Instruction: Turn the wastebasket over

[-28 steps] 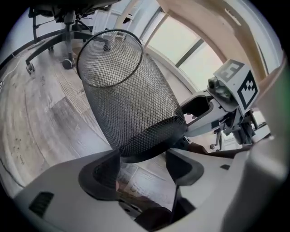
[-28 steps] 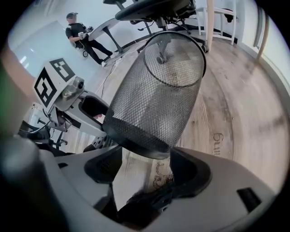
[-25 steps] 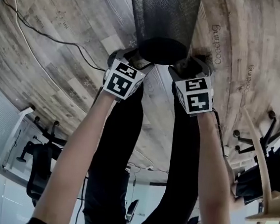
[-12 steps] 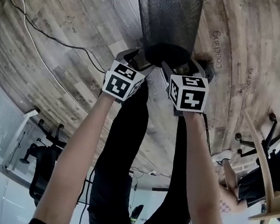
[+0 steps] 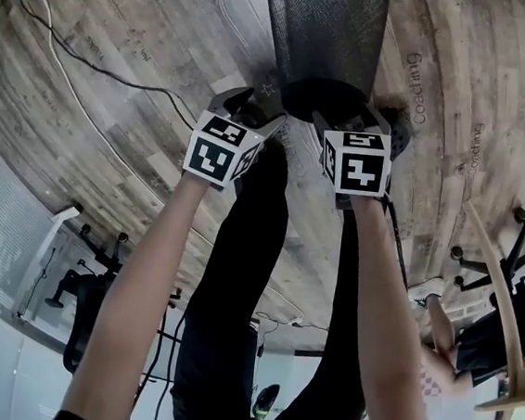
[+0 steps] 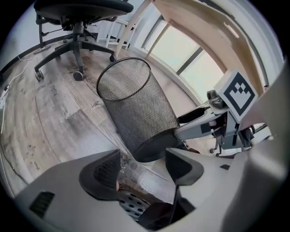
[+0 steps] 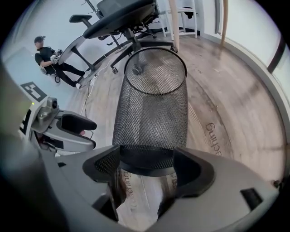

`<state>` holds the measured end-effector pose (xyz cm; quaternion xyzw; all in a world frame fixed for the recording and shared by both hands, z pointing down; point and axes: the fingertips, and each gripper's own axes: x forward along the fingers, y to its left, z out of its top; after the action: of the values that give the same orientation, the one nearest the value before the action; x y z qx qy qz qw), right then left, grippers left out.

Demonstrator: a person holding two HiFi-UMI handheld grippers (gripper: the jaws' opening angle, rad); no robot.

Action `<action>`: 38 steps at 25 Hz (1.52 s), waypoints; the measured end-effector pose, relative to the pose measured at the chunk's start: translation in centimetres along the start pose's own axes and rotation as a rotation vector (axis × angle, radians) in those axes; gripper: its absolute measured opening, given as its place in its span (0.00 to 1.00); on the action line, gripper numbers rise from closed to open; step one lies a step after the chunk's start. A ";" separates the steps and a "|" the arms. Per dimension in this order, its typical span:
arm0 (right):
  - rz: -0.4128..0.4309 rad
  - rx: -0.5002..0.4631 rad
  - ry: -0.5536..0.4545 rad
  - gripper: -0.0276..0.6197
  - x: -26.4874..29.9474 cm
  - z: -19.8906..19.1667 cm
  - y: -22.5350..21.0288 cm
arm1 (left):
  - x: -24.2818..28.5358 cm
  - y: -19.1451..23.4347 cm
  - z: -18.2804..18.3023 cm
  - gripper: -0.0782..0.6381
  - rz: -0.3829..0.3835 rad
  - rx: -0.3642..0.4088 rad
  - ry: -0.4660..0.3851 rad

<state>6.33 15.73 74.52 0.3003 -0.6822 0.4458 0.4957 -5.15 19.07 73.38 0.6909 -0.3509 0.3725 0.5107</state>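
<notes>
The black mesh wastebasket (image 5: pixel 326 34) stands upright on the wood floor, open rim up, just beyond the person's feet. My right gripper (image 5: pixel 351 122) sits low at its base, jaws wide. In the right gripper view the wastebasket (image 7: pixel 152 104) has its dark bottom edge just ahead of my right gripper (image 7: pixel 147 165), and the pads do not press on it. My left gripper (image 5: pixel 251 106) is open and empty, a little left of the base. In the left gripper view the wastebasket (image 6: pixel 136 108) rises ahead of my left gripper (image 6: pixel 142 165).
The person's legs in black trousers (image 5: pixel 235 295) stand right behind the basket. A cable (image 5: pixel 73 59) trails over the floor at left. An office chair (image 6: pixel 77 27) stands beyond the basket, and a wooden chair (image 5: pixel 499 313) at right. A person (image 7: pixel 47 56) sits far off.
The basket's whole rim has come into view and it now stands still on the floor. The right gripper has rolled at the base. The left gripper has drawn back to the left.
</notes>
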 end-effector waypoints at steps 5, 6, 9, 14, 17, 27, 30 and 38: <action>0.010 -0.001 0.010 0.59 0.1 -0.1 -0.1 | -0.6 0.1 2.2 0.56 0.006 0.041 -0.024; 0.009 0.000 0.012 0.59 0.1 -0.1 -0.1 | -0.8 0.1 3.4 0.56 0.004 0.064 -0.039; 0.004 -0.002 0.022 0.59 0.2 -0.1 0.0 | -1.6 0.5 7.7 0.56 0.011 0.130 -0.101; 0.000 -0.006 0.037 0.59 0.3 -0.3 0.4 | -2.9 1.4 15.1 0.54 0.050 0.265 -0.160; -0.012 -0.009 0.033 0.59 0.3 -0.2 0.3 | -2.9 1.0 18.6 0.54 0.050 0.407 -0.139; -0.004 -0.007 0.059 0.59 0.3 -0.1 0.6 | -0.5 0.0 21.6 0.54 -0.029 0.752 -0.001; 0.003 -0.010 0.057 0.59 0.3 0.0 0.3 | 0.0 0.6 21.7 0.49 0.006 0.810 0.042; 0.013 0.007 0.076 0.59 0.3 0.0 0.9 | 0.6 1.3 21.1 0.46 0.032 0.897 0.131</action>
<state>5.48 16.15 74.53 0.2806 -0.6631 0.4624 0.5173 -2.69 -1.76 70.28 0.8132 -0.1325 0.5385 0.1763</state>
